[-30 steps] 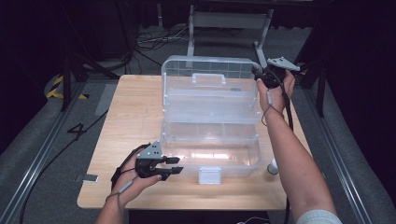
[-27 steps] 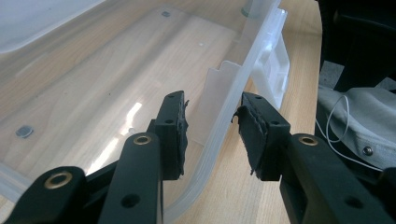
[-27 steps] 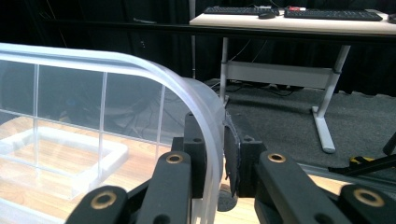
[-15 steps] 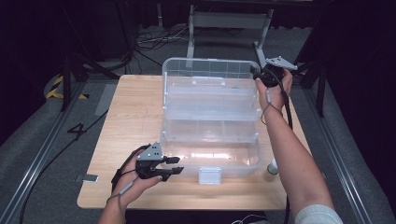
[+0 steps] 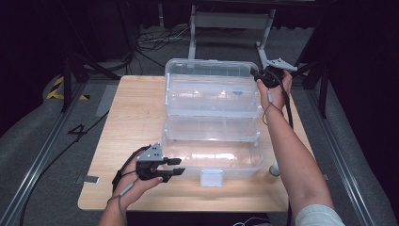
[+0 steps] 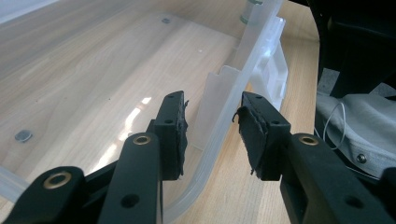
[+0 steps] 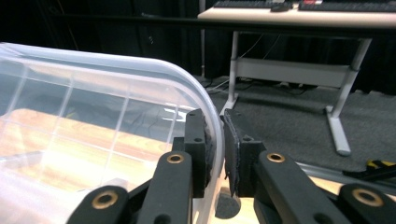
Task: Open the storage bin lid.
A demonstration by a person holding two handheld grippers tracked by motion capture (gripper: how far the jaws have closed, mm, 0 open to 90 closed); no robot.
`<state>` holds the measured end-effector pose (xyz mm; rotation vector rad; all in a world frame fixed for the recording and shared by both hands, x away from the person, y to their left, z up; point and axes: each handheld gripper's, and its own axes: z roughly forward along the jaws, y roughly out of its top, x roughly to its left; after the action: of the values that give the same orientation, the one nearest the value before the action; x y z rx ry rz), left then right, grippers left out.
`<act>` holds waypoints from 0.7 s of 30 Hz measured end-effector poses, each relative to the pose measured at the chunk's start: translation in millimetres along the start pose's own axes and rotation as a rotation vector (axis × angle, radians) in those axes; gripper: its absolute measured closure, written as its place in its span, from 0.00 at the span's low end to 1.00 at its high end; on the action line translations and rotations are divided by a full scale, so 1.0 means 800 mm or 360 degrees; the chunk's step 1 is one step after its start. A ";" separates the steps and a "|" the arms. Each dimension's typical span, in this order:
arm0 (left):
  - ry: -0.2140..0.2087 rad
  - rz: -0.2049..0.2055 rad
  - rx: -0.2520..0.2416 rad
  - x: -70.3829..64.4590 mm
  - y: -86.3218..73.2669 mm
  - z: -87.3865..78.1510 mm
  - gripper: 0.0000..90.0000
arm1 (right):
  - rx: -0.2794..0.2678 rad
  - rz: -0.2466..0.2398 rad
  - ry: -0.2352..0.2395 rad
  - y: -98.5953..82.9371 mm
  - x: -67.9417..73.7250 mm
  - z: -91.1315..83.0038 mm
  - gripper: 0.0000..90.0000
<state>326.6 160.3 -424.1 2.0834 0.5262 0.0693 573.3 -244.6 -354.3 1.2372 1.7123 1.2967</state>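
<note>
Clear plastic box (image 5: 211,117), unlabelled; right claw (image 5: 256,74) clamped on its lid (image 7: 140,93), left claw (image 5: 178,166) open astride its rim (image 6: 224,126).

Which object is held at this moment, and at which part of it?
The right hand-held gripper pinches the rim of the clear box's raised lid. The left hand-held gripper is open astride the box's front wall, not clamping it.

A clear, colourless plastic box (image 5: 212,117) sits on a pale wood-grain table (image 5: 127,122), with black claws (image 6: 210,135) nearby.
</note>
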 end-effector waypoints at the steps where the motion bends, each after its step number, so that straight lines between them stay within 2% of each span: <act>1: -0.0001 -0.0001 -0.0001 0.000 0.000 0.000 0.69 | 0.0004 0.0001 0.0005 -0.002 -0.001 0.003 0.90; 4: 0.0000 -0.0002 -0.0001 0.000 0.000 0.000 0.69 | 0.0023 0.0001 0.0006 -0.005 -0.003 0.007 0.91; 5: 0.0000 -0.0003 -0.0003 0.000 0.000 0.000 0.69 | 0.0059 -0.0020 0.0009 -0.005 -0.004 0.012 0.91; 10: 0.0000 -0.0002 -0.0004 0.000 0.000 0.000 0.69 | 0.0113 -0.0034 0.0031 -0.004 -0.007 0.021 0.91; 21: -0.0005 -0.0005 -0.0011 0.000 -0.001 0.000 0.69 | 0.0151 -0.0008 0.0085 -0.016 -0.016 0.035 0.91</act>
<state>326.4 160.8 -424.6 2.0754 0.5269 0.0662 598.5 -248.3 -375.6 1.2611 1.8322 1.2690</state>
